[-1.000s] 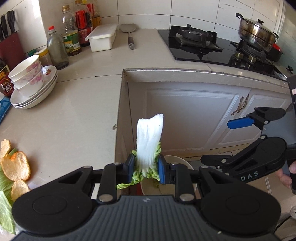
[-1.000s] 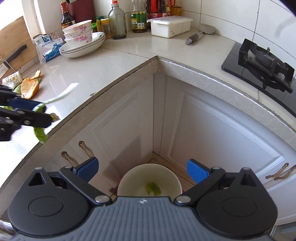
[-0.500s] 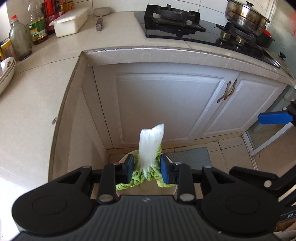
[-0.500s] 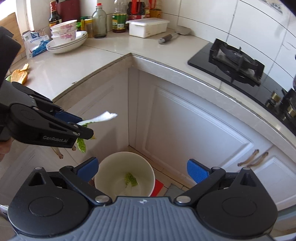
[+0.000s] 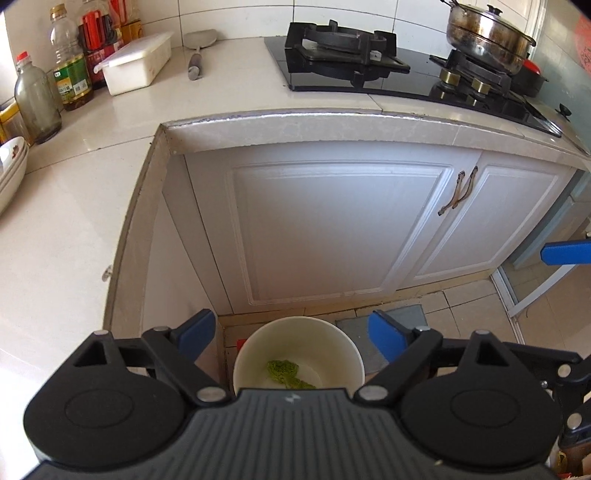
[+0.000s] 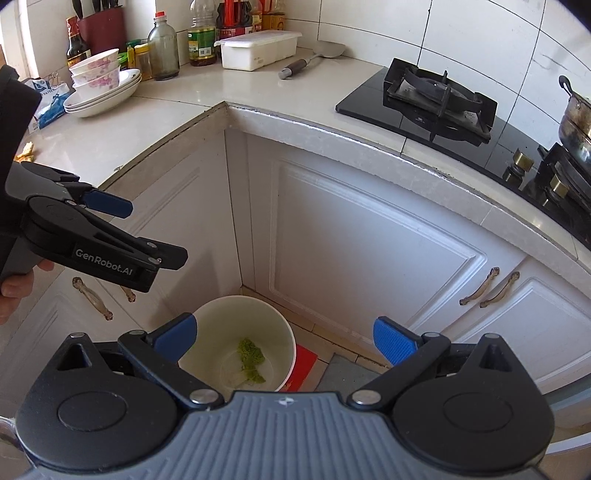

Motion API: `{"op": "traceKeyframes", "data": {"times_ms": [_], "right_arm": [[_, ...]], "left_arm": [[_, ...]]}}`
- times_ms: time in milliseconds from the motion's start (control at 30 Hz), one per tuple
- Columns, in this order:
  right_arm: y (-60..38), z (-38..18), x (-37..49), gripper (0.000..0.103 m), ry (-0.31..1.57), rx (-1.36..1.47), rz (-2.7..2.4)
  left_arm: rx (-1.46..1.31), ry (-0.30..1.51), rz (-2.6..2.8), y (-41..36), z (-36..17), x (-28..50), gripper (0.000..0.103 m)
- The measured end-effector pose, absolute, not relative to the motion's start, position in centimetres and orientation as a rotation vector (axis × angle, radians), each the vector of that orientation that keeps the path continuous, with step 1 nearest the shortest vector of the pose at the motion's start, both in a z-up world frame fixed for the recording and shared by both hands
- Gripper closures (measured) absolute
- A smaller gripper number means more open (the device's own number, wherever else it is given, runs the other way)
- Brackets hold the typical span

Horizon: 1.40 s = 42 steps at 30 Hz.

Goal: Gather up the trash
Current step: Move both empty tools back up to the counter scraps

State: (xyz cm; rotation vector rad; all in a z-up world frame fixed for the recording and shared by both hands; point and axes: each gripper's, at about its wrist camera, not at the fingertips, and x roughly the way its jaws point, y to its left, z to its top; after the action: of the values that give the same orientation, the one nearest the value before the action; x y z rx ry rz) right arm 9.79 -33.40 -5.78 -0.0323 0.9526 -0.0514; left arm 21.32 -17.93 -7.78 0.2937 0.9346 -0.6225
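Note:
A white round bin (image 5: pixel 295 328) stands on the floor in the cabinet corner, with green and white cabbage scraps (image 5: pixel 284 373) lying inside. My left gripper (image 5: pixel 291 332) is open and empty, held above the bin. My right gripper (image 6: pixel 284 338) is open and empty, also above the bin (image 6: pixel 284 332); the scraps (image 6: pixel 251 358) show at its bottom. The left gripper (image 6: pixel 122 229) shows in the right wrist view at the left, jaws apart. An orange peel piece (image 6: pixel 26 151) lies on the counter at far left.
White cabinet doors (image 5: pixel 332 229) with metal handles back the bin. On the counter (image 5: pixel 55 240) stand stacked bowls (image 6: pixel 99 85), bottles (image 5: pixel 72 74), a white box (image 5: pixel 135 61) and a spatula (image 5: pixel 195 55). A gas stove (image 5: pixel 369 59) holds a steel pot (image 5: pixel 487 33). A red item (image 6: pixel 303 365) lies by the bin.
My left gripper opened and let go of the cabbage piece, which now lies in the bin. The right gripper stayed open and shifted slightly.

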Motion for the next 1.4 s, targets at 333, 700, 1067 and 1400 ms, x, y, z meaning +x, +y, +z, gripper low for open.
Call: {"op": "traceKeyframes", "data": {"times_ms": [333,700,1067,1400], "right_arm": [[-32.0,-5.3,11.6,0.0,0.933,-0.057,0.008],[-28.9,-4.2,14.3,0.0,0.889,-0.105,0.128],[-22.3,-2.7,18.1,0.0,0.826,-0.187,0.367],[-15.4,-1.4,20.7,0.0,0.764,-0.256,0.595]], "left_arm": [[0.257,0.903,-0.557,-15.8,-6.4,21.1,0.01],[0.206,0.858,-0.377,-11.0,-4.0,19.9,0.009],[0.131,0.829,-0.089,-2.5,-2.1,18.0,0.009],[0.039,0.809,0.168,4.7,-1.2,16.1,0.009]]}}
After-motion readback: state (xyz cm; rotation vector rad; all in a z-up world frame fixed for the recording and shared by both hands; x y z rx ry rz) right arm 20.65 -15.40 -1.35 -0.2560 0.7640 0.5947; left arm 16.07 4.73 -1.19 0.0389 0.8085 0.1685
